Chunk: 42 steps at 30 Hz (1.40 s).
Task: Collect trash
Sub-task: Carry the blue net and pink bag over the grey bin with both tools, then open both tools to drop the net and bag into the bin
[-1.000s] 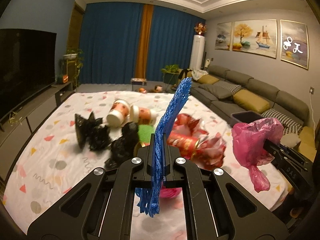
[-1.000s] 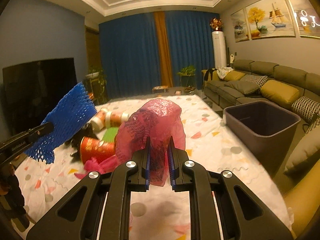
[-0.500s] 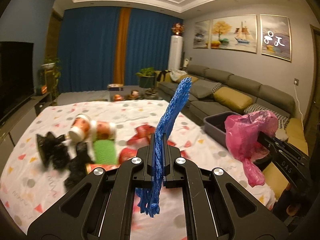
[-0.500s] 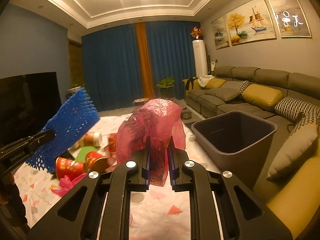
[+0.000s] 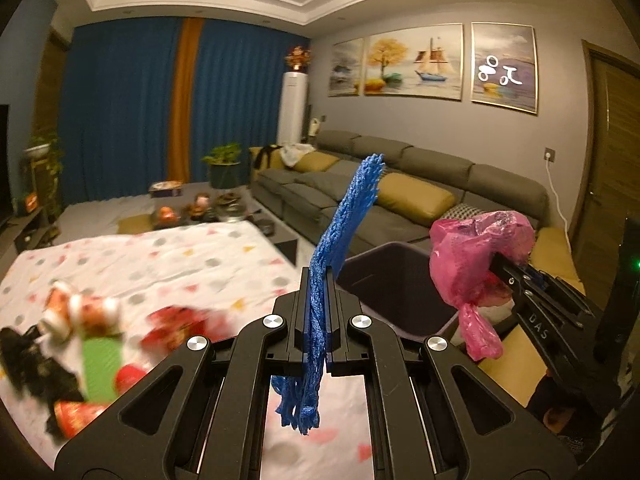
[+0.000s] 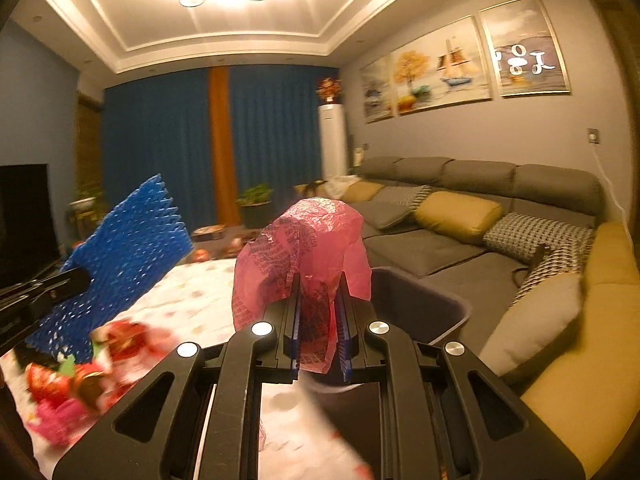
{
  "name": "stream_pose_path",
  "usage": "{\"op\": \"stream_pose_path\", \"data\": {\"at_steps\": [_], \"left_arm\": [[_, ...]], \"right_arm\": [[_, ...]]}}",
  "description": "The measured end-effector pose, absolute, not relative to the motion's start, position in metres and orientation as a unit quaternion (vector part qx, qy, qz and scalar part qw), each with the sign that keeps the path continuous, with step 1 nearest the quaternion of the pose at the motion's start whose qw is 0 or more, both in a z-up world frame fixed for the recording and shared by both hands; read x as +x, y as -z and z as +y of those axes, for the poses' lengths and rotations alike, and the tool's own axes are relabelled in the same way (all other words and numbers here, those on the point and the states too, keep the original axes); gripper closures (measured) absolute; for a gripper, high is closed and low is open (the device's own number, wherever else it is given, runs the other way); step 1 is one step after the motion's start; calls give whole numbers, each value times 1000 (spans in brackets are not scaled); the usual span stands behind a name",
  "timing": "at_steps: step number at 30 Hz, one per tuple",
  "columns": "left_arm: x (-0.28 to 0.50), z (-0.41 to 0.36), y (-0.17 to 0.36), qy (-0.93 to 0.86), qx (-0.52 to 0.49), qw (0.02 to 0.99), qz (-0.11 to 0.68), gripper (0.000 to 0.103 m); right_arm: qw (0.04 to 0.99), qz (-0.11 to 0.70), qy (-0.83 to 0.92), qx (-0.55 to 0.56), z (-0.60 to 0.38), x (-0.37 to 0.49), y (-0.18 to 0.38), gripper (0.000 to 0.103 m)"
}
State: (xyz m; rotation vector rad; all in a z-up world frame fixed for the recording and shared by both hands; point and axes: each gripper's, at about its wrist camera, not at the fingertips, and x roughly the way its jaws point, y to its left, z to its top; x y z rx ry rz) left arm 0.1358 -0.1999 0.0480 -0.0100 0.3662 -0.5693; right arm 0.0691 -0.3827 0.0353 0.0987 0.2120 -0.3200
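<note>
L gripper (image 5: 318, 280) clamped on blue foam net (image 5: 344, 216); R gripper (image 6: 318, 292) pinching pink plastic bag (image 6: 304, 240); dark bin (image 6: 416, 300) just ahead of R jaws.

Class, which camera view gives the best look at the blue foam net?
The right wrist view: there the blue foam net is seen broadside, its mesh pattern plain, clamped in the left gripper. The left wrist view shows the net nearly edge-on, a narrow strip between that gripper's shut jaws.

place: home living room | ahead-right of my grippers: grey sectional sofa (image 6: 460, 196) with mustard cushions, framed paintings (image 5: 416, 66) above | ahead: blue curtains (image 6: 168, 140) | my far left: TV (image 6: 22, 216)
</note>
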Motion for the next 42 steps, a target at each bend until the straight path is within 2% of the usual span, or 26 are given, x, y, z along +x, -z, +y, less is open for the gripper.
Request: {"op": "stream_pose_path", "data": {"at_steps": [16,42], "left_arm": [[202,-306,-22,344,-16,914,215,99],[234,-356,-9,366,-13,900,234,98]], "right_arm": [[970,105,208,62,-439,111,-25,87],[969,109,206,77,-452,140,-26,86]]}}
